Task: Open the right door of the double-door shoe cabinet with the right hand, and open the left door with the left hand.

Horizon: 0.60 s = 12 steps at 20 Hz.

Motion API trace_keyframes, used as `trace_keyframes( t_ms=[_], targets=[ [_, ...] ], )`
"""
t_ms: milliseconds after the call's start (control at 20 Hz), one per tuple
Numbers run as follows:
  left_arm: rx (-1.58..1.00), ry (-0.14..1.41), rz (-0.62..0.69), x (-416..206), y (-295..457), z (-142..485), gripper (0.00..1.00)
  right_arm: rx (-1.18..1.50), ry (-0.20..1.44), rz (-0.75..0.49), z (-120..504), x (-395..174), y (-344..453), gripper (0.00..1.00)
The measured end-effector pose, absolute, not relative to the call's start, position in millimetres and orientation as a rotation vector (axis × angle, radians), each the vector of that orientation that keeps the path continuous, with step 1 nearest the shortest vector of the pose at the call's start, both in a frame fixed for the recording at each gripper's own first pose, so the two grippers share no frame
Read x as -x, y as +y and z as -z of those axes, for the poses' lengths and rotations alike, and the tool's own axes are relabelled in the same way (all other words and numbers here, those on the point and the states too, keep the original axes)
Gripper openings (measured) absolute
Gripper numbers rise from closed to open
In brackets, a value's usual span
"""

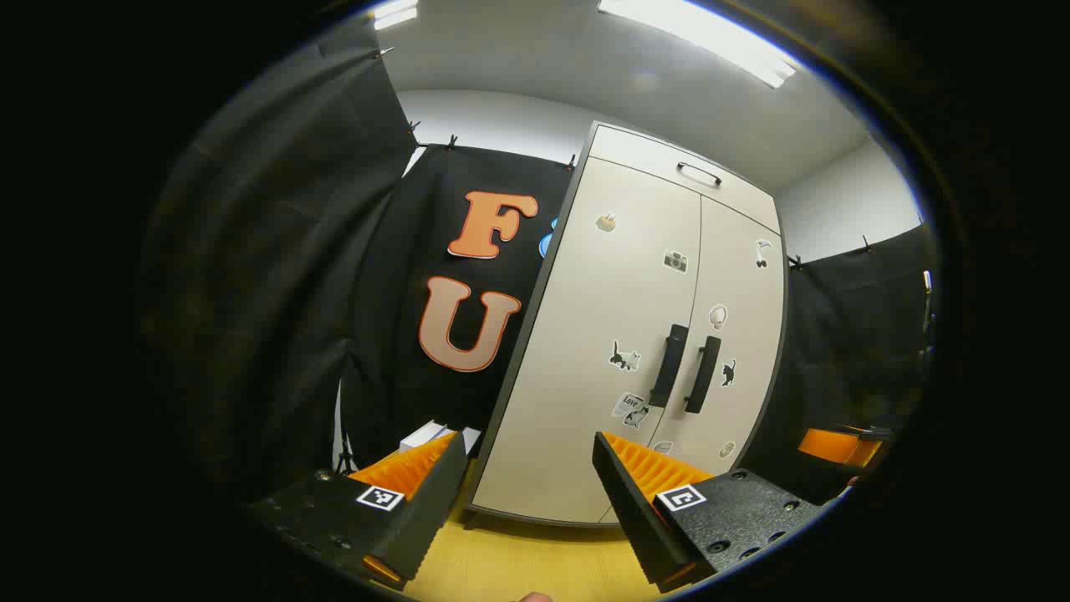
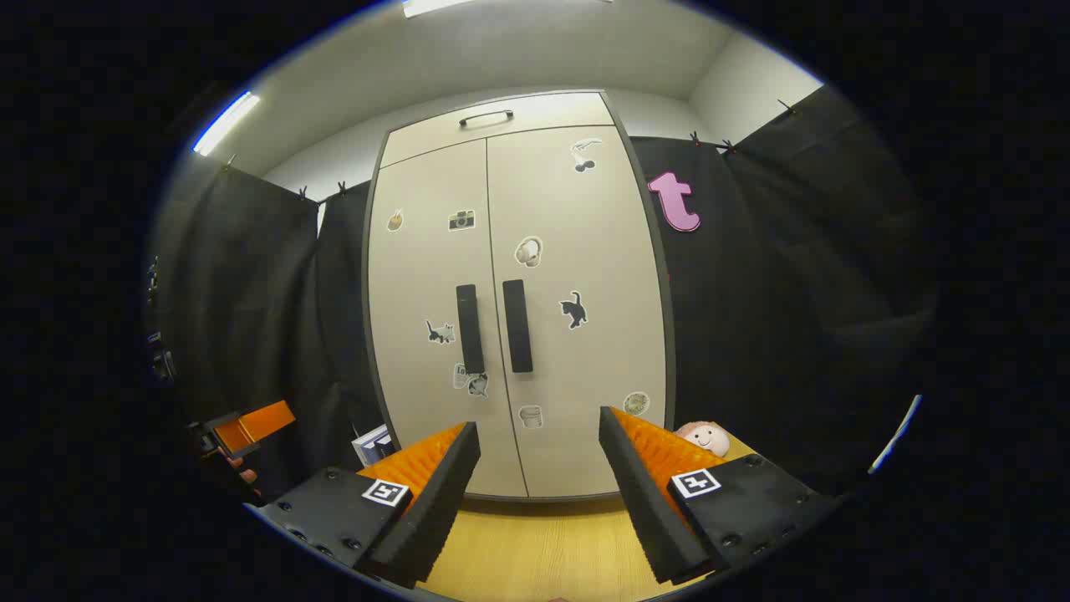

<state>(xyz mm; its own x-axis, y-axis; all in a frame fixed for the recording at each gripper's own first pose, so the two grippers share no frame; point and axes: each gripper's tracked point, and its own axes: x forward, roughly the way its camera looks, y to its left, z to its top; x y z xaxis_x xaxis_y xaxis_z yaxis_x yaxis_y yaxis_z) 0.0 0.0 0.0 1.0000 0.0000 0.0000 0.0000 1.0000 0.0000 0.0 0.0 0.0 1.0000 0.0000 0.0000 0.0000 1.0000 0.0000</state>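
A tall pale shoe cabinet (image 2: 514, 293) with two closed doors stands ahead on the yellow floor. Its left door (image 2: 430, 276) and right door (image 2: 577, 276) each carry a dark vertical handle, the left handle (image 2: 469, 329) and the right handle (image 2: 517, 326), close beside the centre seam. My right gripper (image 2: 535, 435) is open, well short of the doors, facing them squarely. My left gripper (image 1: 527, 443) is open too, seeing the cabinet (image 1: 635, 334) from its left at an angle, with both handles (image 1: 687, 369) ahead and to the right. The left gripper (image 2: 251, 426) also shows at far left in the right gripper view.
A drawer front with a handle (image 2: 486, 118) tops the cabinet. Stickers dot both doors. White boxes (image 2: 372, 445) lie on the floor left of the cabinet, and a small plush toy (image 2: 705, 436) sits at its right. The right gripper (image 1: 840, 447) shows at far right in the left gripper view. Black cloth walls close in on both sides.
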Motion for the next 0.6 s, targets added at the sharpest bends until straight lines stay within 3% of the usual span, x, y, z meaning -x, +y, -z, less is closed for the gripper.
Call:
trace_keyframes(
  t_ms=[150,200,350,400,600],
  targets=[
    [-0.035,-0.021,-0.036,5,1,-6,0.95,-0.006,-0.013,0.023,-3,-2,-20,0.99],
    [-0.042,-0.025,-0.039,6,0,-7,0.95,-0.006,-0.014,0.028,-3,-5,-23,0.93],
    [-0.054,-0.02,-0.044,5,-4,-6,0.94,-0.006,-0.014,0.041,-3,-7,-30,0.89],
    [-0.056,-0.019,-0.042,5,-6,-5,0.95,-0.005,-0.017,0.038,-4,-6,-30,0.96],
    [-0.071,-0.013,-0.039,1,-10,-5,0.95,0.016,-0.025,0.043,-5,-8,-33,0.96]
  ],
)
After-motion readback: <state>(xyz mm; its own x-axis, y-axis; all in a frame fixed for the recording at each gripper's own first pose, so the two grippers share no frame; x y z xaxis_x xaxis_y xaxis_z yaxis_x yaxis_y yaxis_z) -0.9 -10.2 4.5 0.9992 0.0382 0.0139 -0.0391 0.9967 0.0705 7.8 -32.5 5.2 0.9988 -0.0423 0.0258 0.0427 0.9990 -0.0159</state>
